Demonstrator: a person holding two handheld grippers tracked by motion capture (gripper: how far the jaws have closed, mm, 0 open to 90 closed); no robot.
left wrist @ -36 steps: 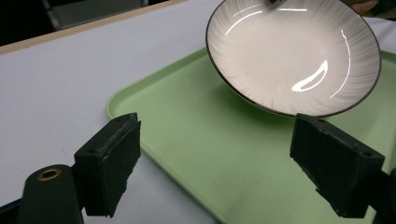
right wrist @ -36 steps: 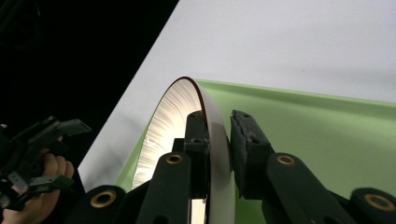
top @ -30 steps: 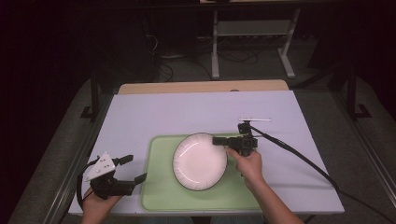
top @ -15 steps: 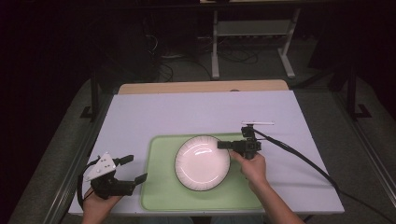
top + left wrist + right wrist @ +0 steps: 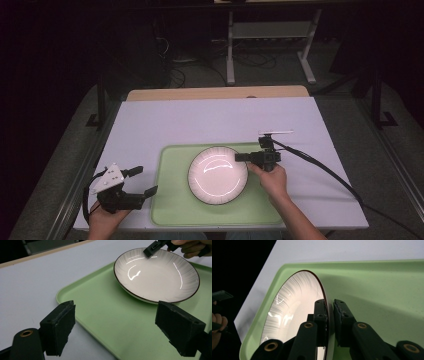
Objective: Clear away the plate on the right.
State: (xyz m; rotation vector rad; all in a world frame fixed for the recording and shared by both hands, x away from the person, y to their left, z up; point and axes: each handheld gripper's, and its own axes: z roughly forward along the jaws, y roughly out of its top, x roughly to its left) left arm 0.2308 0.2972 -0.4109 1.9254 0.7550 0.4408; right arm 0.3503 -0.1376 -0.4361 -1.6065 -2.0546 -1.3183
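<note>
A white plate [image 5: 218, 175] with a thin dark rim sits on a green tray [image 5: 172, 210] at the near side of the tabletop [image 5: 200, 120], its right edge pinched by the right tool [image 5: 241, 157]. In the right gripper view the two black jaws, which have just been closing, stand clamped on the plate's rim, one pad on the glossy inside, the other under the lip. The left tool [image 5: 145, 181] hovers at the tray's left edge, its jaws wide apart with nothing between them; the left gripper view looks across the tray toward the plate [image 5: 157, 277]. The plate looks like glazed ceramic: stiff, fairly heavy for a one-sided hold, slick and breakable. A rim pinch is probably the only purchase, and the far side is likely to sag or slip if lifted fast.
</note>
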